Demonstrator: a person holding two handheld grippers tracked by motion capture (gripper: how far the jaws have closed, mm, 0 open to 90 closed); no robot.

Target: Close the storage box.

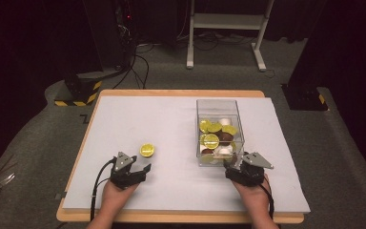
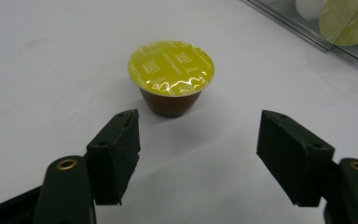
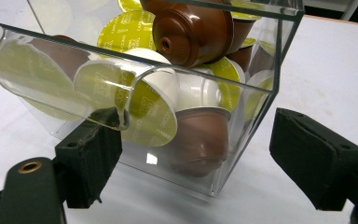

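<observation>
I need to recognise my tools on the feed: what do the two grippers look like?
Both are black. The left gripper and right gripper each carry a grey three-cornered plate and trail a black cable. Their fingers are blocky ribbed pads on arms with brass-coloured eyelets.

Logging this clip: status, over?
Left gripper open behind lone capsule, not touching. Right gripper open at clear box of capsules. Path clear.

Brown capsule point(image 2: 171, 77), yellow-green foil lid; clear box point(image 1: 219, 131); white mat point(image 1: 171, 143).

The left gripper point(image 2: 198, 154), jaws wide apart, faces an upright brown capsule point(image 2: 171, 77) on the white tabletop point(image 2: 51, 70), a clear box point(image 2: 307, 32), perhaps holding capsules, at its far right edge.
</observation>
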